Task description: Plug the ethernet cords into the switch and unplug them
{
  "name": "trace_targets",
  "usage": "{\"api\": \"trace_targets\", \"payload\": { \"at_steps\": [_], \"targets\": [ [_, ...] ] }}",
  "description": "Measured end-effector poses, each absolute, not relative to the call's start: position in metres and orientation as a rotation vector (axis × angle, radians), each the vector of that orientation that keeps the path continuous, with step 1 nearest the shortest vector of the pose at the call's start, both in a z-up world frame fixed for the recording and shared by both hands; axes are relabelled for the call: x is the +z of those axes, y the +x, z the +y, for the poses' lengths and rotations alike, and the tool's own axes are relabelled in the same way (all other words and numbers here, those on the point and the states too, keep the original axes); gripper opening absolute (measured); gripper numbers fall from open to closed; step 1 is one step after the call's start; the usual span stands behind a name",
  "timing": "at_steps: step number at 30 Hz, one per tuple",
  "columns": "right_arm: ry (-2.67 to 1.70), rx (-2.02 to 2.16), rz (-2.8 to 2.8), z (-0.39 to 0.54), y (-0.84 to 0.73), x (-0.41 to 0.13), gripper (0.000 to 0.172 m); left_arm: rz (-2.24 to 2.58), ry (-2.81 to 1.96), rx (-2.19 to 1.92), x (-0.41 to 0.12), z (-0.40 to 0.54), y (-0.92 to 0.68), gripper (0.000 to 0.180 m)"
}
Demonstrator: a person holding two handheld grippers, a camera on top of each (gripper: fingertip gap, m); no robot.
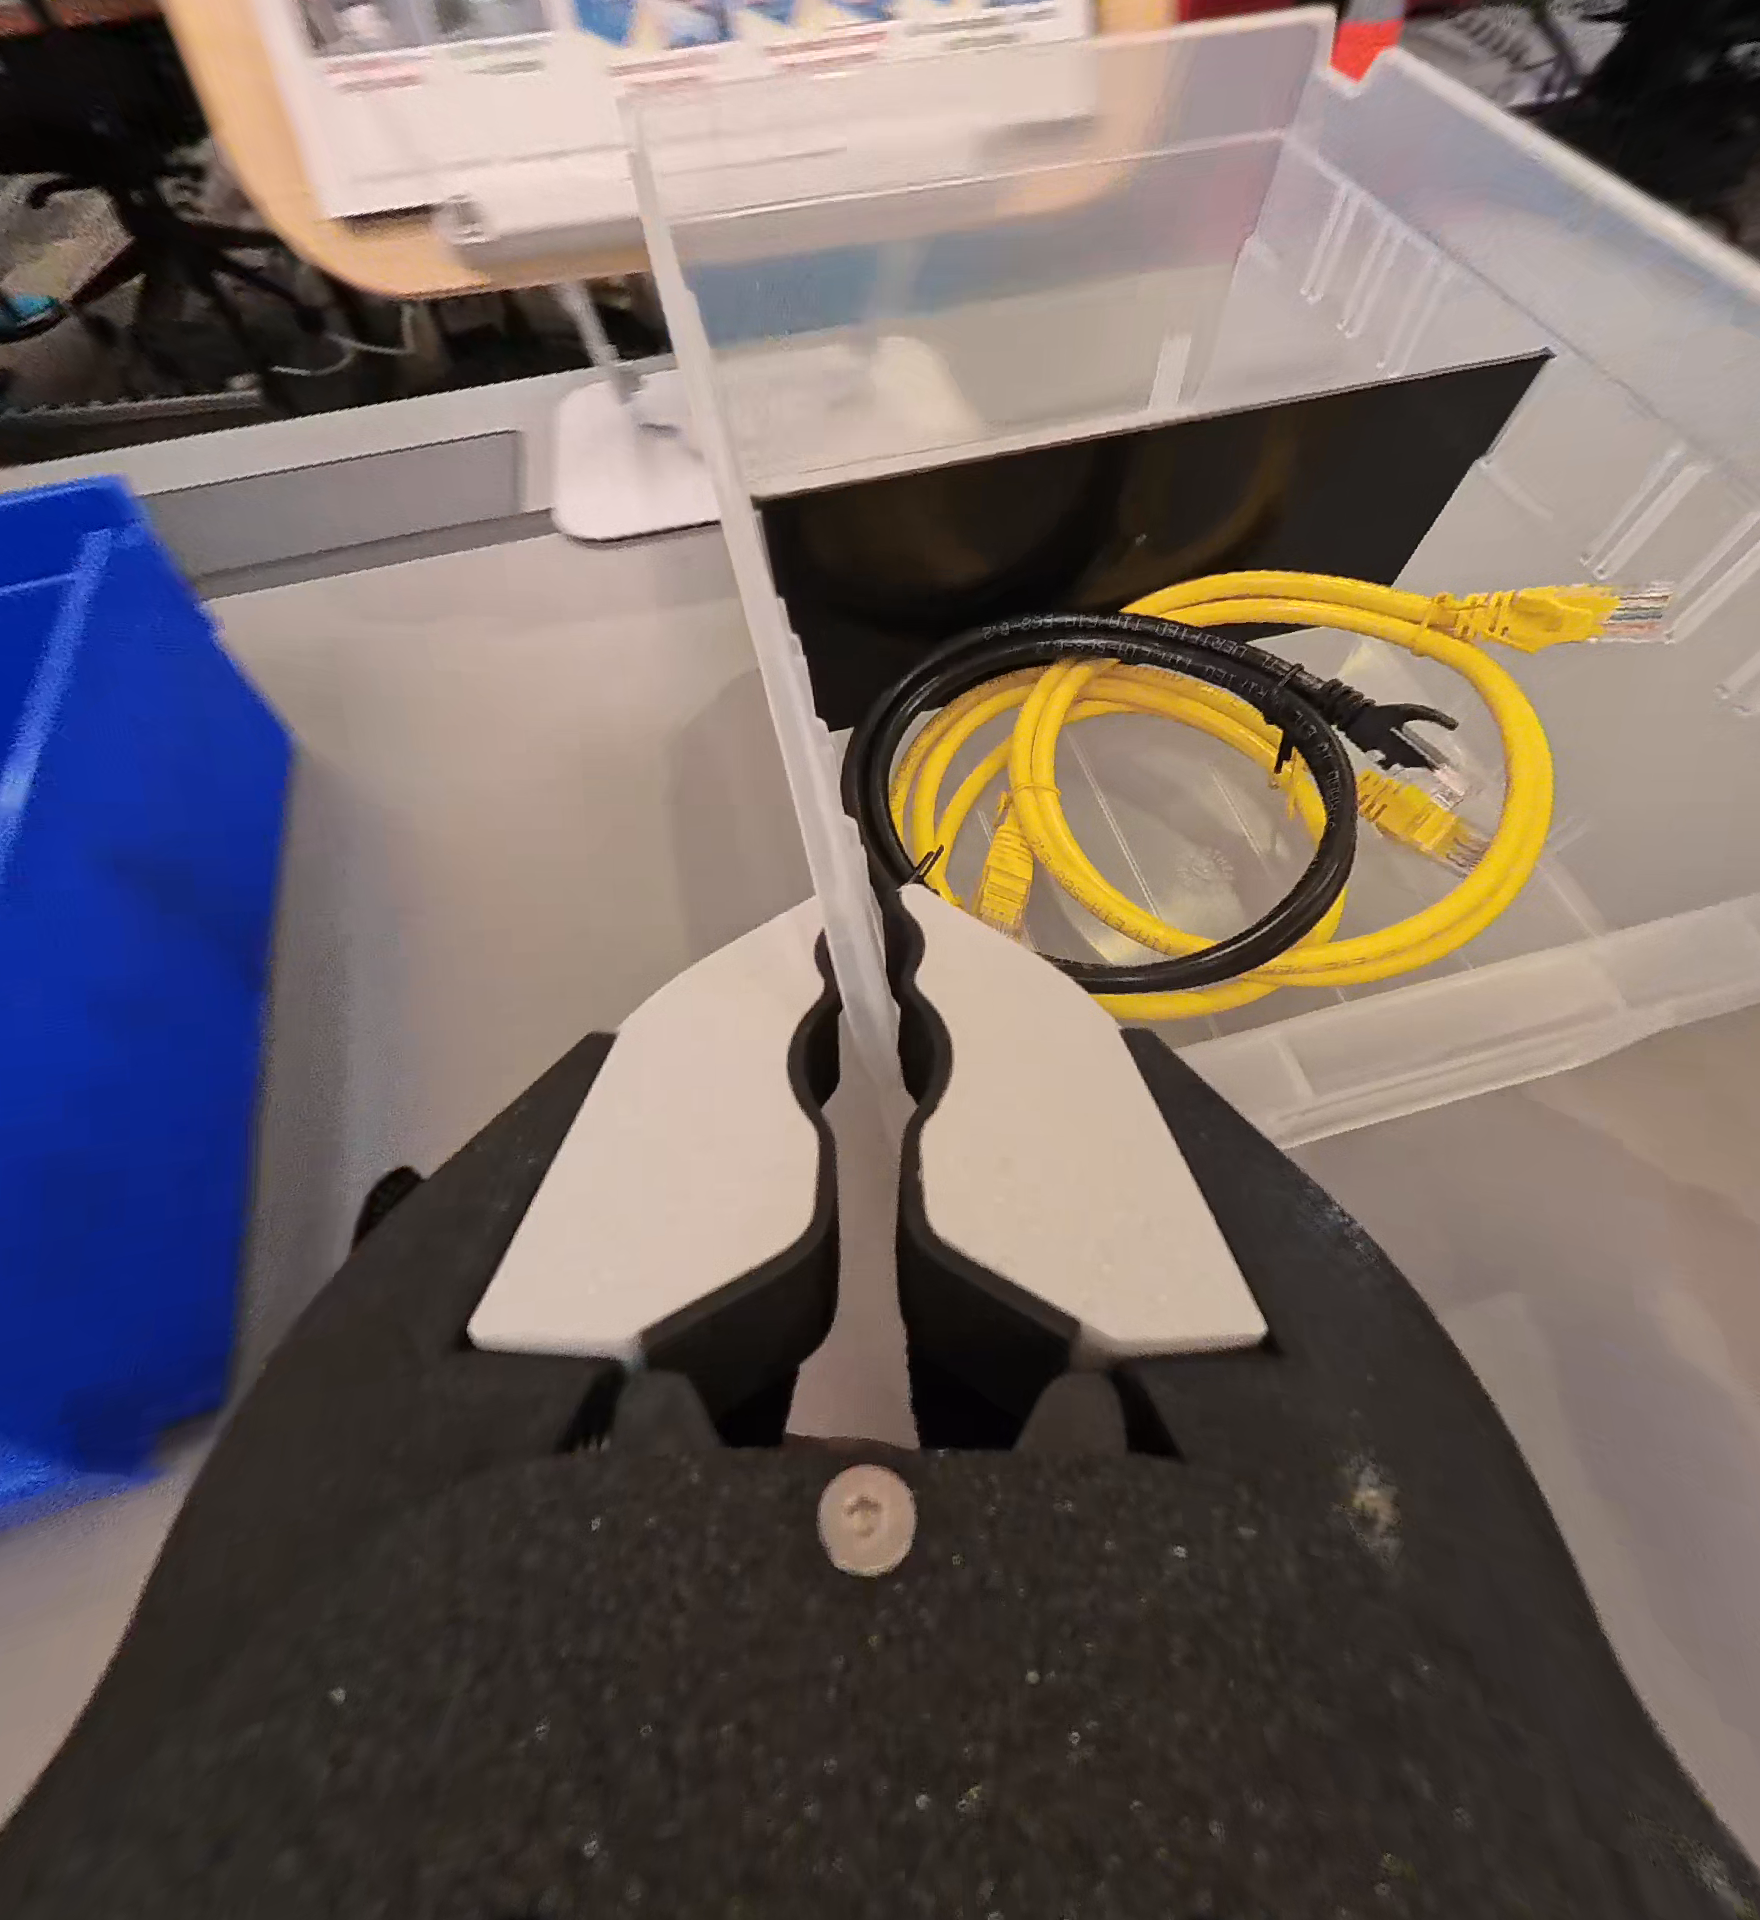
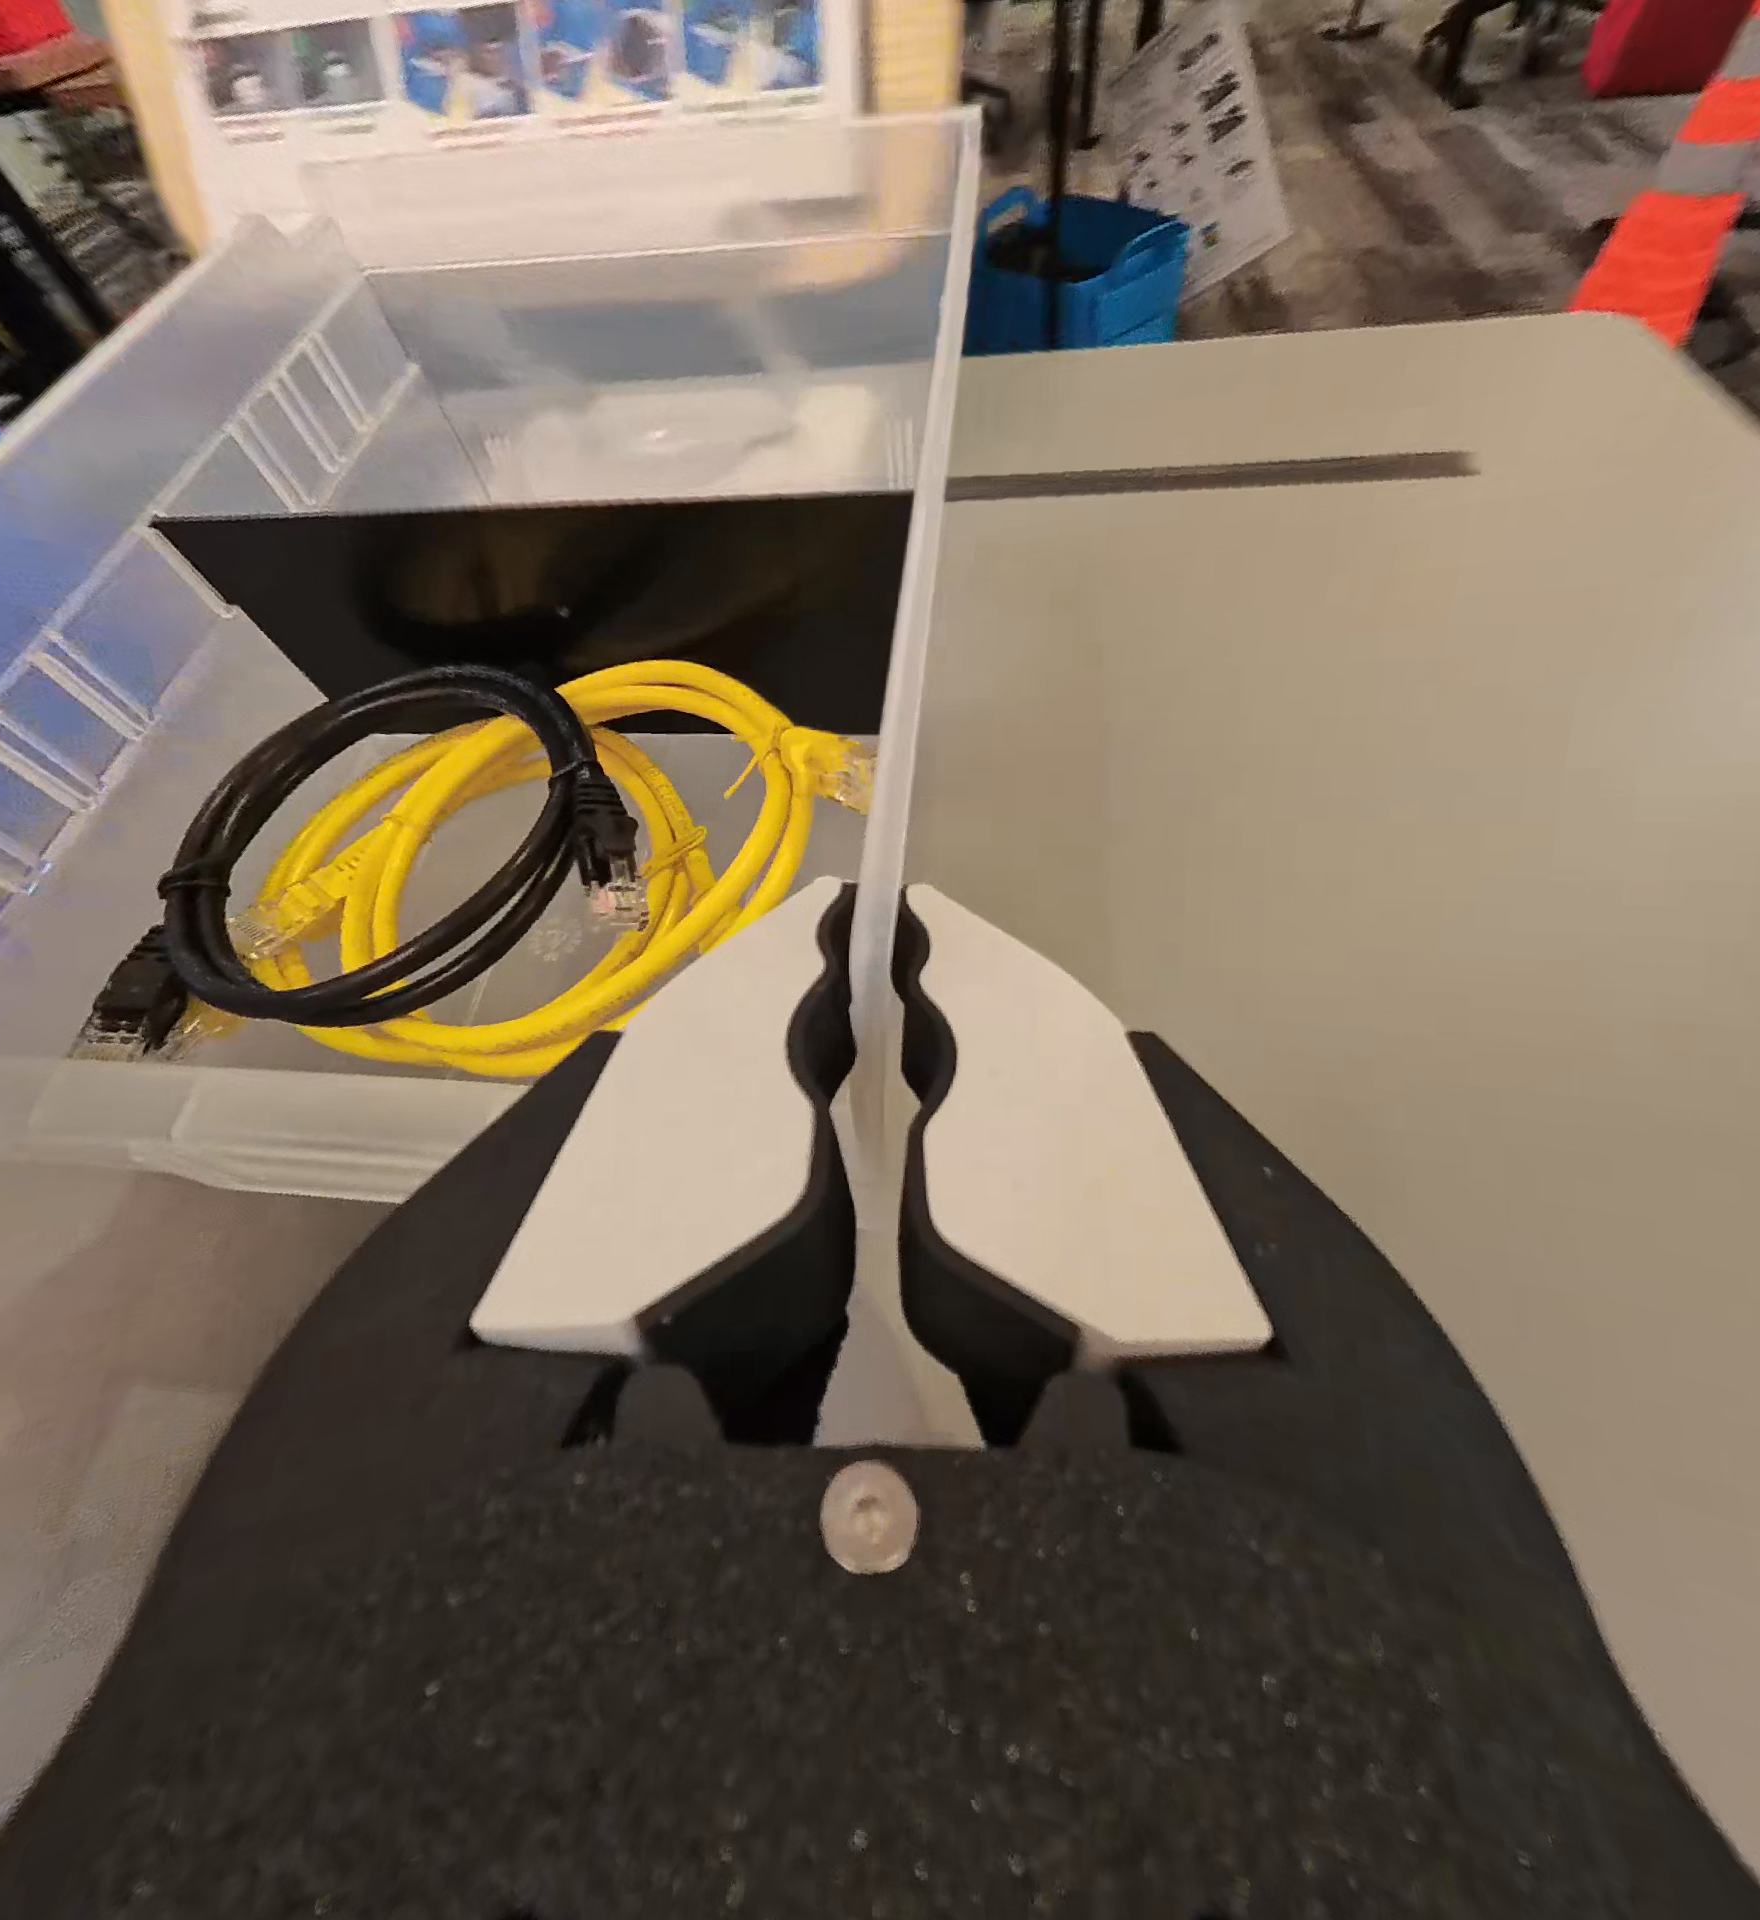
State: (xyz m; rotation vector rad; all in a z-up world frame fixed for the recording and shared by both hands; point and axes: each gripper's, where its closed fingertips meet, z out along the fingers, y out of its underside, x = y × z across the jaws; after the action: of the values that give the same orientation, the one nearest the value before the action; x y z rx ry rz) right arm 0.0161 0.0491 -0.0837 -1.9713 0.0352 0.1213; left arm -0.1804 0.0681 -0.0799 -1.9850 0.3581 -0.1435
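The plugging has not started: the left gripper [image 1: 860,935] and right gripper [image 2: 871,914] each pinch a side wall of the clear plastic bin [image 1: 1478,1049], where the coiled yellow and black ethernet cords [image 1: 1198,800] lie loose (no switch shows).

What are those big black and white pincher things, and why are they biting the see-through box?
They are two hand-held grippers; a person holds one in each hand. Each carries a camera looking along its fingers, so each picture is one gripper's own view. The left gripper pinches the left wall of a clear plastic bin; the right gripper pinches its right wall. Inside lie coiled yellow cords, a black cord and a black box. The bin sits on a grey table, beside a blue bin.
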Motion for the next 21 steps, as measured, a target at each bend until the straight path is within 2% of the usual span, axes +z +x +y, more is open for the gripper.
{"api": "trace_targets", "payload": {
  "at_steps": [5, 10, 14, 18, 20, 21],
  "targets": [
    [-1.994, 0.143, -0.106, 0.068, -0.070, -0.088, 0.005, 0.256, -2.023, -0.113, -0.088, 0.074, -0.264, 0.005],
    [-2.057, 0.148, -0.195, 0.076, -0.114, -0.116, 0.005, 0.227, -2.093, -0.100, -0.117, 0.075, -0.306, 0.005],
    [-2.005, 0.248, -0.329, 0.076, -0.135, -0.133, 0.012, 0.337, -2.122, -0.034, -0.132, 0.076, -0.321, 0.008],
    [-1.958, 0.376, -0.503, 0.054, -0.129, -0.126, 0.023, 0.372, -2.124, -0.275, -0.131, 0.048, -0.312, 0.045],
    [-1.918, 0.478, -0.607, 0.029, -0.125, -0.116, 0.027, 0.388, -2.182, -0.405, -0.133, 0.021, -0.314, 0.053],
    [-1.912, 0.531, -0.689, 0.012, -0.123, -0.115, 0.035, 0.383, -2.180, -0.477, -0.129, 0.008, -0.317, 0.056]
  ]
}}
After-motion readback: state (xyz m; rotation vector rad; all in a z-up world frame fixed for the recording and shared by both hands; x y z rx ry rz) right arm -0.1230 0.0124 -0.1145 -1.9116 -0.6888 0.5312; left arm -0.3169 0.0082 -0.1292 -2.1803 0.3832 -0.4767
